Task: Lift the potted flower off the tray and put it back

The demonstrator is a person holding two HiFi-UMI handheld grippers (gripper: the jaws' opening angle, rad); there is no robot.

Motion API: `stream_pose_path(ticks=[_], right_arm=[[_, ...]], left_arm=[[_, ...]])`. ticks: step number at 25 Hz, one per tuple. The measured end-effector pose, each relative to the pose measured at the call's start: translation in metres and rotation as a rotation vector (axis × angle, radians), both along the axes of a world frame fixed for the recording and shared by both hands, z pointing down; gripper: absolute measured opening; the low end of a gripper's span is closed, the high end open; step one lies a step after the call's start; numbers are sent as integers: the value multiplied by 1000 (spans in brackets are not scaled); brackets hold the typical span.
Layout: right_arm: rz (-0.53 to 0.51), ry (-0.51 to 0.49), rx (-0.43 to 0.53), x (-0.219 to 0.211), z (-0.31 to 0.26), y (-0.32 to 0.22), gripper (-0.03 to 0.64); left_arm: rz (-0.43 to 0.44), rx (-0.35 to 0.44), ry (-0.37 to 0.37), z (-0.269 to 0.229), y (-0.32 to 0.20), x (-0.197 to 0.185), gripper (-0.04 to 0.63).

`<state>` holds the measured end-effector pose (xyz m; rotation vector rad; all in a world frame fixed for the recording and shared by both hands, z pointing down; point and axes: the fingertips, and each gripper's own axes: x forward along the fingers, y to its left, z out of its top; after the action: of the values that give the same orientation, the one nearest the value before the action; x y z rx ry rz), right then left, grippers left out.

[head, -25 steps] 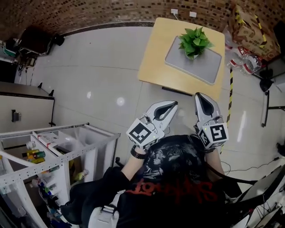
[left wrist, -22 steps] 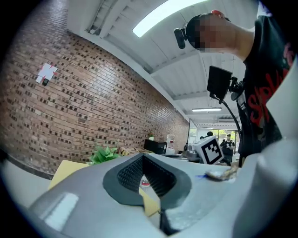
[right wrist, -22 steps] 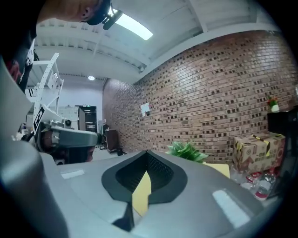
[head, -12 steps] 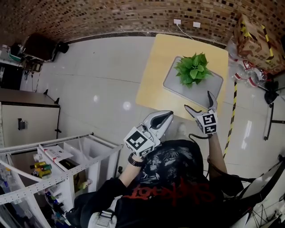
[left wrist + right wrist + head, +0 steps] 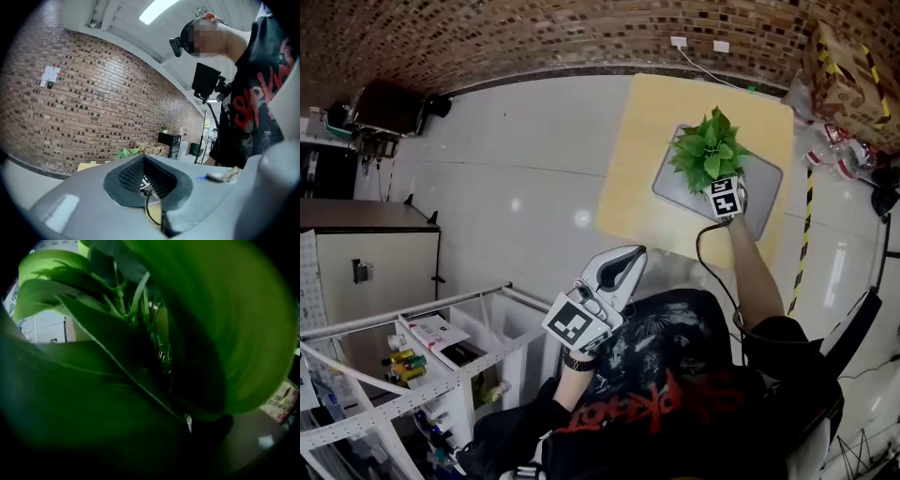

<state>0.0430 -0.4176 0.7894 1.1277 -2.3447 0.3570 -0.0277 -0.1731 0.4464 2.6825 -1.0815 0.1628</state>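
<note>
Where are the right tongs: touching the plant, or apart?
Cannot tell. In the right gripper view, blurred leaves of the plant fill the frame and hide the tongs. In the head view the right gripper reaches under the foliage, its tips covered.

From where I stand I count one potted flower (image 5: 707,155), one tray (image 5: 766,187) and one desk (image 5: 647,169). There are two grippers, the left gripper (image 5: 630,255) and the right gripper (image 5: 725,195). Off to the side are one white shelf rack (image 5: 441,361), one beige cabinet (image 5: 366,253) and two wall sockets (image 5: 679,41).
</note>
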Motion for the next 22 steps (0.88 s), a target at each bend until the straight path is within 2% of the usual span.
stream_pose_path(ticks=[3, 6, 9, 12, 15, 17, 22], right_arm=[[63, 7, 13, 0, -16, 11, 540], [124, -64, 61, 15, -56, 41, 540], [268, -133, 109, 68, -117, 76, 540], [377, -93, 169, 120, -198, 104, 540], [401, -48, 245, 139, -280, 120, 540], [417, -39, 296, 145, -317, 125, 541], [456, -112, 317, 144, -345, 130, 543]], left_arm=[[12, -7, -1, 8, -2, -3, 5], [48, 16, 14, 7, -9, 1, 5], [130, 54, 53, -1, -13, 13, 3], [180, 65, 154, -11, -18, 13, 2], [205, 57, 208, -14, -25, 11, 3], [251, 51, 228, -18, -33, 17, 4], [343, 40, 184, -15, -34, 26, 5]])
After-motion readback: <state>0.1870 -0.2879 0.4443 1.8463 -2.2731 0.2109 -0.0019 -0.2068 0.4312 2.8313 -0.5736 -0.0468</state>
